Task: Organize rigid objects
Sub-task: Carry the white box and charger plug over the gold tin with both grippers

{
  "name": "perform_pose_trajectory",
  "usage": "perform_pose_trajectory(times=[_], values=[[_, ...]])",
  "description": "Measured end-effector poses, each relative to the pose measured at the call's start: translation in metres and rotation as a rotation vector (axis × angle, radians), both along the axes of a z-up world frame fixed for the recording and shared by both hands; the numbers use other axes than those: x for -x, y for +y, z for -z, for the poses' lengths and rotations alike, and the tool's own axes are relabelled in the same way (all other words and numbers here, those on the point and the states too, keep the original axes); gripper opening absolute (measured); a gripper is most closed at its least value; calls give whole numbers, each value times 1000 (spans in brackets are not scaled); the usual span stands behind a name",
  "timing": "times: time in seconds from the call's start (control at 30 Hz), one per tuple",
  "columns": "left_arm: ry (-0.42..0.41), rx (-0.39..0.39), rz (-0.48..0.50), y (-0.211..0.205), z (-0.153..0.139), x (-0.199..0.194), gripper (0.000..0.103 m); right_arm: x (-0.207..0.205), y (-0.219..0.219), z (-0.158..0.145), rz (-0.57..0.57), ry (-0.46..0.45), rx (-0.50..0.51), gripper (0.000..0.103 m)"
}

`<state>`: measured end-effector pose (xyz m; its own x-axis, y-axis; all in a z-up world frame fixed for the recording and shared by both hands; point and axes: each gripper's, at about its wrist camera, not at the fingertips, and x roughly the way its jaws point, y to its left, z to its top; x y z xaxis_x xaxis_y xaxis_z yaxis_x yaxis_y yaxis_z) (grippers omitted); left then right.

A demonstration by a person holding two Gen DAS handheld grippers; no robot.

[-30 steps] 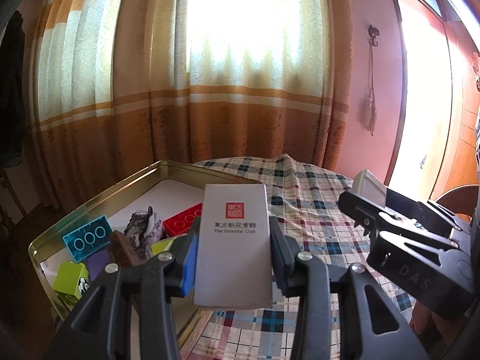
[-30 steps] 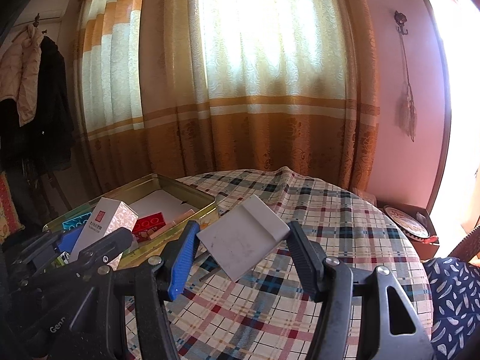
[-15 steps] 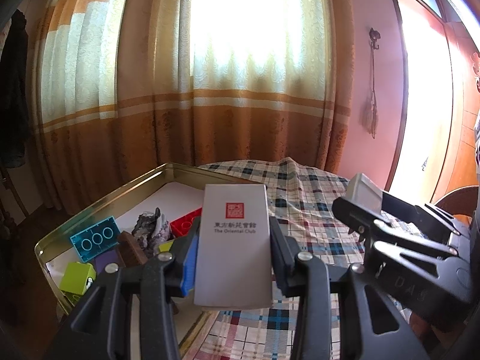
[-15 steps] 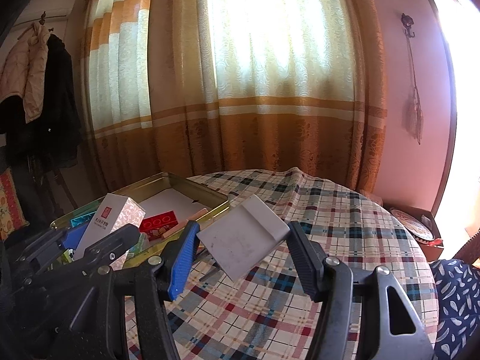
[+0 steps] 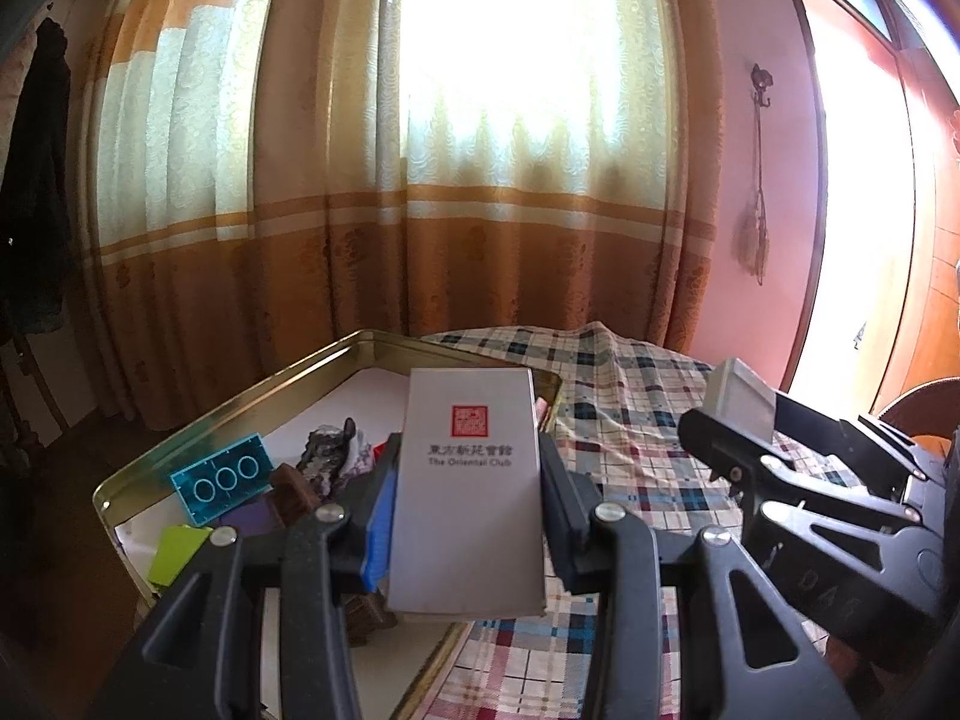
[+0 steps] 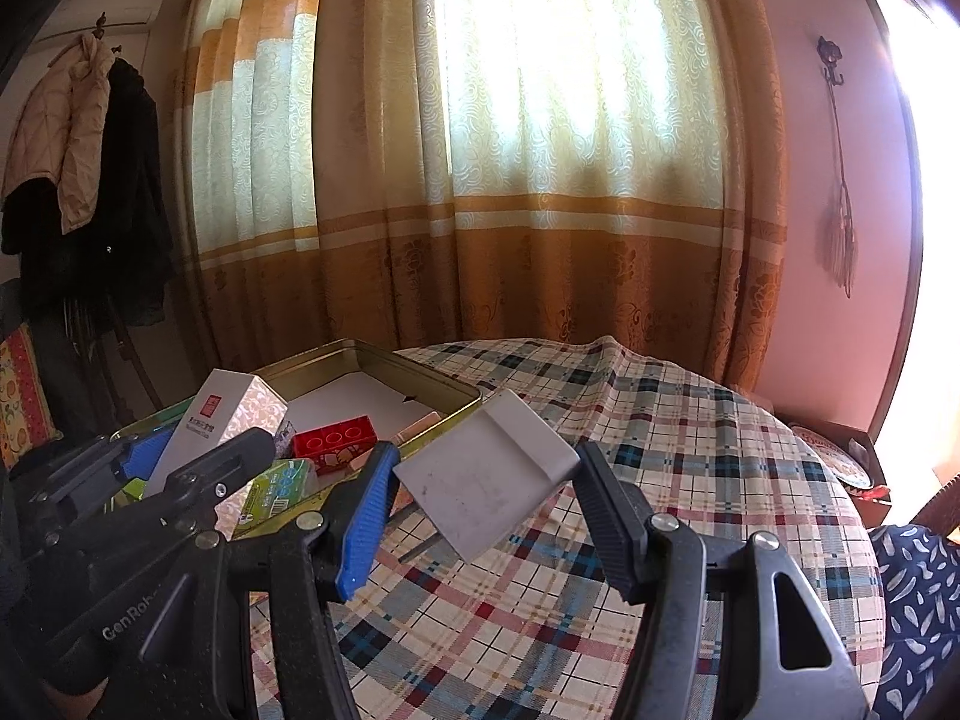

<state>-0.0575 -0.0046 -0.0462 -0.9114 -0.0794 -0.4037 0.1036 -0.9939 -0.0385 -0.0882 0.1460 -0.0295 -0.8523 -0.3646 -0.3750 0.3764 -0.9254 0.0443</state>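
Both grippers loaded, mid-carry. My left gripper (image 5: 468, 498) is clamped on a tall white box (image 5: 471, 480) printed "The Oriental Club" with a red seal, held upright above the near corner of the gold tin tray (image 5: 252, 393). My right gripper (image 6: 480, 492) is clamped on a flat grey plastic piece (image 6: 486, 474) with a raised lip, tilted, held over the plaid tablecloth (image 6: 690, 456) just to the right of the tray, not over it yet. Progress, my read: well along but not finished; several items already sit in the tray and the two in my grippers are not yet put down. I see nothing else loose on the cloth right of the tray, so these two look like the last ones, though the near table edge is hidden behind the grippers. Count inside the tray, as far as visible: one teal block (image 5: 219, 480) with three rings, one red block (image 6: 336, 441) with three studs, one lime-green block (image 5: 177, 552), one purple piece (image 5: 252, 522), one dark brown block (image 5: 294, 492), one grey rocky lump (image 5: 330, 456), one green printed pack (image 6: 279, 489), one thin pinkish stick (image 6: 417, 426) against the tray's right wall. White liner on the tray floor, far half bare. Held items: one box, one grey piece. Grippers: two. Trays: one.
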Motion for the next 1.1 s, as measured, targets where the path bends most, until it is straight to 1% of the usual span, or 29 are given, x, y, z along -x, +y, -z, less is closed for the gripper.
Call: perform_pose_trajectory(times=[0.43, 0.77, 0.9, 1.1], values=[[7, -4, 3, -5, -1, -5, 40, -4, -9, -2, -6, 7, -22, 62], [34, -6, 2, -12, -2, -16, 40, -10, -17, 0, -29, 11, -27, 62], [41, -9, -11, -20, -3, -19, 40, -15, -23, -1, -50, 33, -39, 62], [51, -10, -47, -37, -5, -26, 40, -19, -24, -2, -59, 41, -39, 62]])
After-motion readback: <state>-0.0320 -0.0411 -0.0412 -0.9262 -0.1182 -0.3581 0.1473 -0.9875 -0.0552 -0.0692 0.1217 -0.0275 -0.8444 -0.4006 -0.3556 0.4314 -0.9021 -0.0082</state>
